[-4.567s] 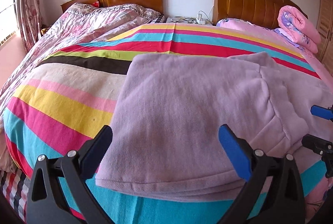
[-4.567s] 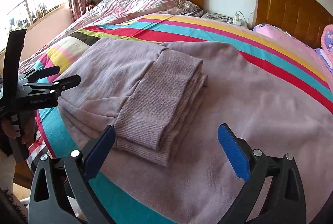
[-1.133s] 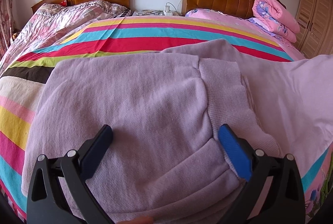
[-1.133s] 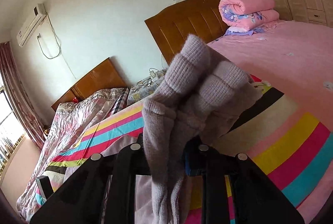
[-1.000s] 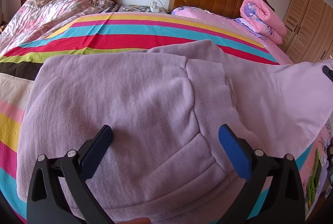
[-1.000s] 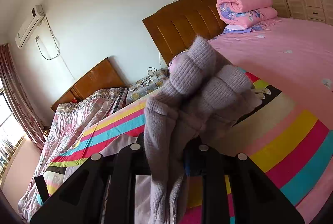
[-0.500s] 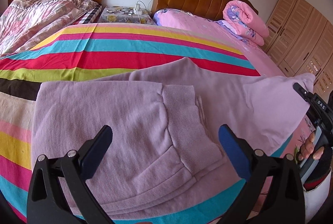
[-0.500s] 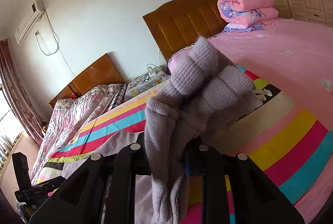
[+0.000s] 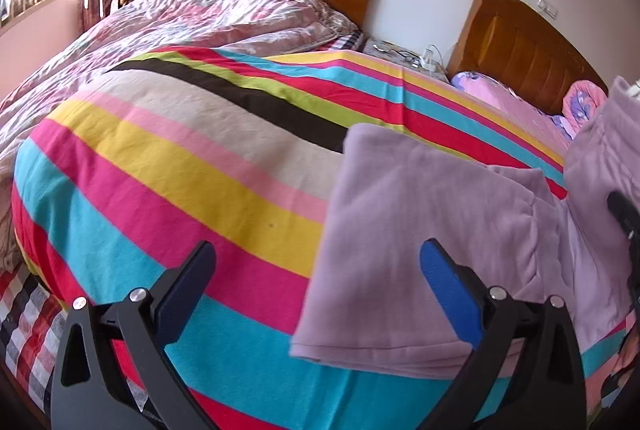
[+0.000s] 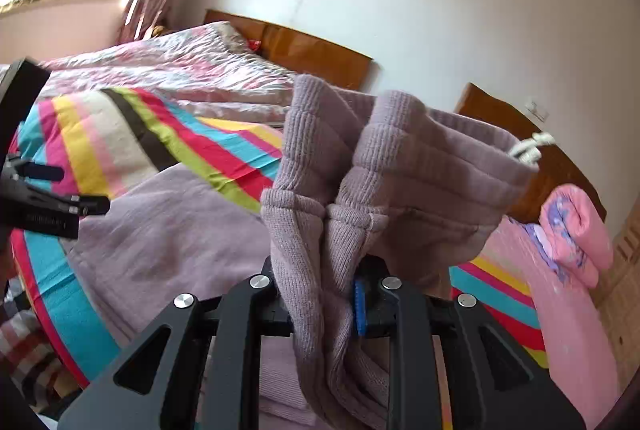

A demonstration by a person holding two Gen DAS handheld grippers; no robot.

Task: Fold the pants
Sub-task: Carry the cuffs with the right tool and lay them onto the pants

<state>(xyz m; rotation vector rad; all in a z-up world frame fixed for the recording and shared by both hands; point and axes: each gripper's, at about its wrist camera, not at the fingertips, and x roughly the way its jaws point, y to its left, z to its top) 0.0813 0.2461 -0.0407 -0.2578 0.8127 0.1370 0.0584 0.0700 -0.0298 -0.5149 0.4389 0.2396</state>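
The right gripper (image 10: 320, 294) has its jaws pinched tight on the ribbed waistband (image 10: 384, 166) of the lilac pants (image 9: 420, 250), lifting that end clear of the bed, a white drawstring (image 10: 530, 146) dangling off it. The left gripper (image 9: 316, 270) hangs with its jaws spread wide and nothing between them, just above the near edge of the bed. The rest of the pants lies folded on the striped bedspread (image 9: 180, 158), toward the bed's near right corner. A rolled pink quilt (image 10: 576, 230) sits beyond, by the headboard (image 9: 516, 42).
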